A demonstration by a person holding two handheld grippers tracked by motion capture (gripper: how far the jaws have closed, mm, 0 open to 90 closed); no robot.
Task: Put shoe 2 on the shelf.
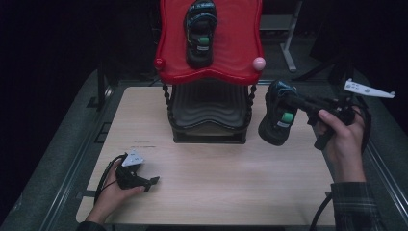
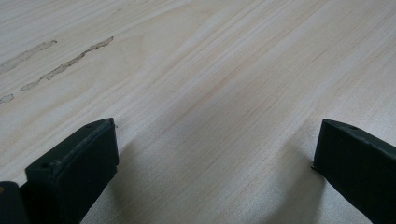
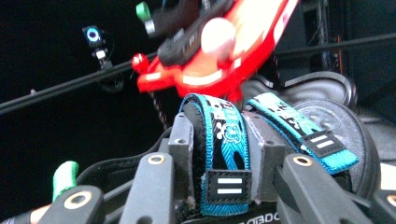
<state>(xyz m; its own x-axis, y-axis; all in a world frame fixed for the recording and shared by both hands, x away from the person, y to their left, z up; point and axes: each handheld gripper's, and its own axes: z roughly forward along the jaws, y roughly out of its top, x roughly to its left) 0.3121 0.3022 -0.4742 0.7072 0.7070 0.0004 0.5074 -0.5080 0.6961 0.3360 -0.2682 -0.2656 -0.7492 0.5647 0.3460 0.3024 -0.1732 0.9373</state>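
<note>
Wooden table (image 1: pixel 216 178), sandal (image 1: pixel 276 115) in right gripper (image 1: pixel 293 102)

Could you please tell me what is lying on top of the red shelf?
A black shoe with a green tab lies on the red shelf. The shelf surface beneath it is covered. The right gripper holds the matching shoe beside the rack.

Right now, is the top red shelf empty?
No, a black shoe lies on the red shelf, while the right claw holds another shoe.
</note>
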